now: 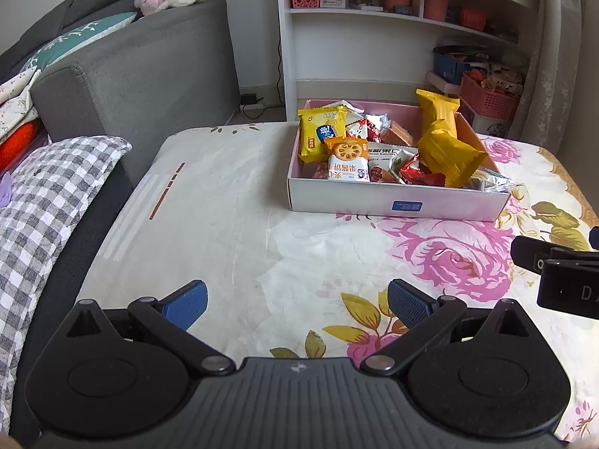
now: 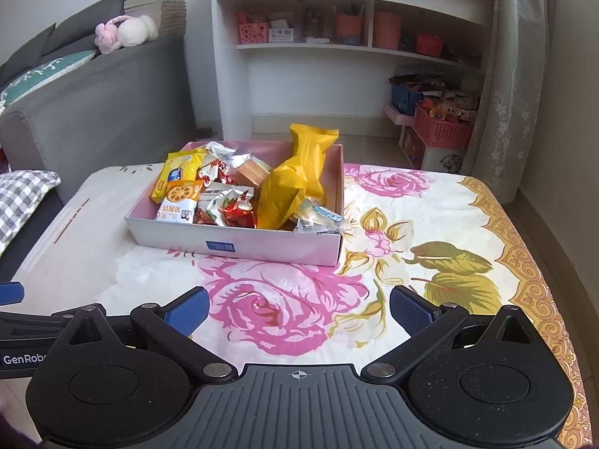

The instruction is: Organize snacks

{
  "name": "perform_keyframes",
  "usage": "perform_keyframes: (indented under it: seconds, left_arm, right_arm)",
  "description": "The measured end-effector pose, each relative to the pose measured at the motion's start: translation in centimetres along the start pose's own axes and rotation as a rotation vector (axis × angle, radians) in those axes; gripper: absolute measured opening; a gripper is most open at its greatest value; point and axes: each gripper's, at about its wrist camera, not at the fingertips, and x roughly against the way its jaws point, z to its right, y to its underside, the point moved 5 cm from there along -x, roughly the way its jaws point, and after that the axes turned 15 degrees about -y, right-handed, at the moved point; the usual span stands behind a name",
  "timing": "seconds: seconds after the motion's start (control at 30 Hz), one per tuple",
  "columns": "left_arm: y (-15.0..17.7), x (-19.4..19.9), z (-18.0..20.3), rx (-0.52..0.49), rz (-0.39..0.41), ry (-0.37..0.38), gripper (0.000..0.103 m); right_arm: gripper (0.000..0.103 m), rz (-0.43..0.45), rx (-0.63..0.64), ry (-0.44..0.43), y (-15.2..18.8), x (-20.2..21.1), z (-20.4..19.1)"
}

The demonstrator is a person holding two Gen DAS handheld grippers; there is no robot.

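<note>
Floral-clothed surface carries the snack box, filled with packets. Both grippers, left and right, hover short of the box, fingers spread, empty. Only the right view shows a clear packet overhanging the box's corner.

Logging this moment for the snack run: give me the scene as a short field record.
surface: table under a floral cloth
container: open pink box on the cloth, far side of the table
contents: snack packets piled loose, among them two large yellow packets and a lotus-root cracker packet
overhang: clear packet lying over the box's near right corner
left gripper: jaws open, empty, short of the box
right gripper: jaws open, empty, short of the box
surroundings: grey sofa left, white shelf behind
</note>
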Motion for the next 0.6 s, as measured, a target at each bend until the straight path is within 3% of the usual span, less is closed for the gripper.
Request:
perform_keyframes:
  seconds: [0.6]
  left_arm:
    - [0.13,-0.08,0.1,-0.006,-0.009,0.004,0.103]
  right_arm:
    - [0.103,-0.01,0.004,0.0,0.2,-0.32,-0.11]
